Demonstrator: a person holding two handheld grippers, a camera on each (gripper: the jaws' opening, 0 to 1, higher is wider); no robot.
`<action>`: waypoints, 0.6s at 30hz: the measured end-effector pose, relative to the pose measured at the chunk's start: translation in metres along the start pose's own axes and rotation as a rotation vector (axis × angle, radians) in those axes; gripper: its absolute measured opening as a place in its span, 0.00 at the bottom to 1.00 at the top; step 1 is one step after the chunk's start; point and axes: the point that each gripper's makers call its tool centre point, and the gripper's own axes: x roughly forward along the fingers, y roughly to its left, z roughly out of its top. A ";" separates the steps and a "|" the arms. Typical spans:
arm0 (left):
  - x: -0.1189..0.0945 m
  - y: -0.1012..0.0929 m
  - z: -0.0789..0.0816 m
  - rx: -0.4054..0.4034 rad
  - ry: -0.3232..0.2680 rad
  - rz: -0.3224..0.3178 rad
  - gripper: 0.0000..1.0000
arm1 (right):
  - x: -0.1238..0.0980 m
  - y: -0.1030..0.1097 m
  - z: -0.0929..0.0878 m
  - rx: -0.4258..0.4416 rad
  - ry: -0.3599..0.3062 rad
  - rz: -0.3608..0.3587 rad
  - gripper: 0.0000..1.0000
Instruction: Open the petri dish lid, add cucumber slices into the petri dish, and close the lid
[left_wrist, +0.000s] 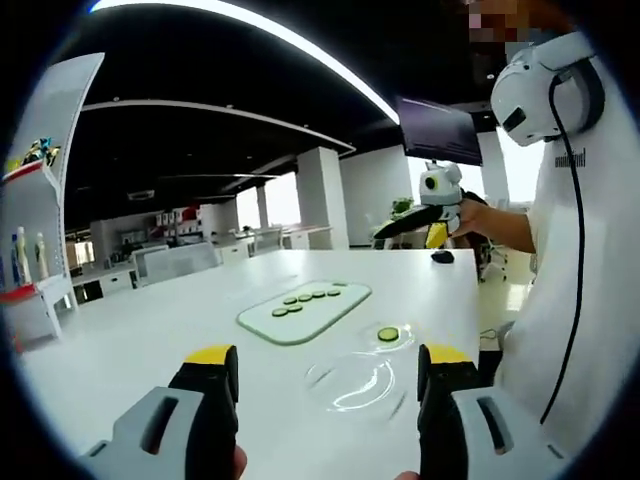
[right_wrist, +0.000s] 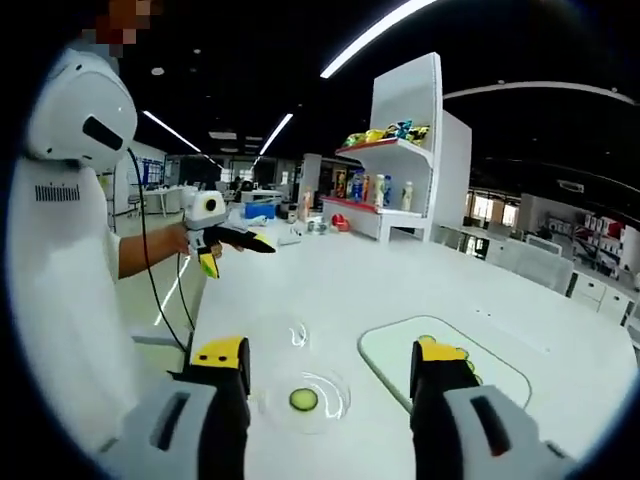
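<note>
Here, petri dish (right_wrist: 305, 400) flat, one cucumber slice (right_wrist: 303, 399) inside, lid (left_wrist: 357, 380) beside, both hand-held grippers (left_wrist: 328, 385) (right_wrist: 328, 375) agape.

Left claw (left_wrist: 328, 385): jaws apart, nothing between, above near edge of white worktop (left_wrist: 150, 330). Clear petri dish lid (left_wrist: 352, 383) flat on worktop between jaws. Petri dish (left_wrist: 388, 336) just beyond lid, one cucumber slice (left_wrist: 388, 334) inside. Glass board (left_wrist: 304, 310) farther left, carrying row of cucumber slices (left_wrist: 305, 298). Right claw (left_wrist: 400, 226) raised far right, held by person's hand (left_wrist: 472, 216).

Shelf bottles (right_wrist: 372, 188) too small to read — cutting board (right_wrist: 400, 368) partly hidden.
</note>
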 end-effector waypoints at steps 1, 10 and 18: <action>0.001 -0.001 -0.001 0.001 0.006 -0.008 0.73 | 0.003 0.002 -0.001 -0.003 0.007 0.012 0.65; 0.011 -0.009 -0.012 0.004 0.059 -0.091 0.73 | 0.028 0.018 -0.013 -0.028 0.072 0.100 0.65; 0.022 -0.015 -0.023 0.012 0.108 -0.162 0.73 | 0.048 0.031 -0.024 -0.045 0.118 0.166 0.66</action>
